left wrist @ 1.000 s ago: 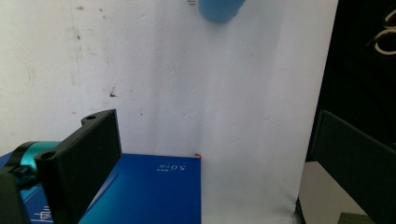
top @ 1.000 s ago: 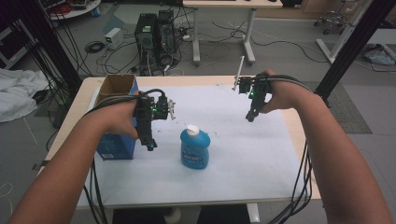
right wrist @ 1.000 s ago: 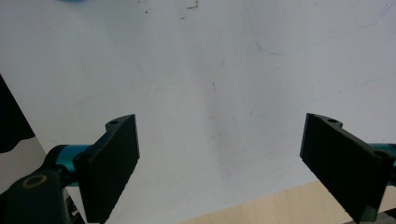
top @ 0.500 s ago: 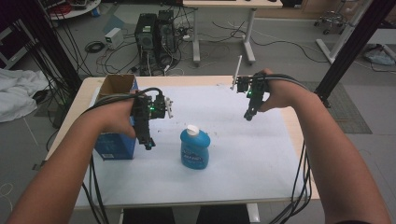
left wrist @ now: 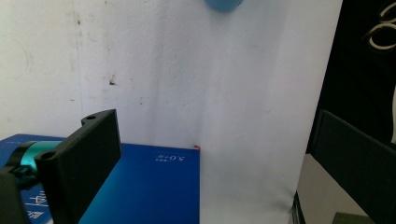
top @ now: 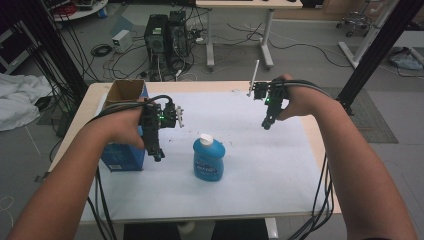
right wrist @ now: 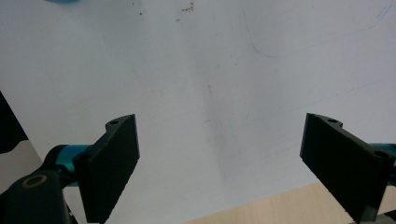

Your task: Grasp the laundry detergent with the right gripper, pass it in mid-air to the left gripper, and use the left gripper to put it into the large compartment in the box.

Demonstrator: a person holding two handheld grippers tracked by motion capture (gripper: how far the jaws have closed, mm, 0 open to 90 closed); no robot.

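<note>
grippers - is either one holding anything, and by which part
Nothing is held. The left gripper and the right gripper both have open, empty jaws above the table, apart from the blue bottle.

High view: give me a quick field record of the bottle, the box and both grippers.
bottle: blue bottle, white cap, upright mid-table on the white sheet
box: blue box, open top, at the table's left edge
left gripper: above the box's right side, open, nothing held
right gripper: over the sheet right of the bottle, open, nothing held
contact: neither touches the bottle
</note>
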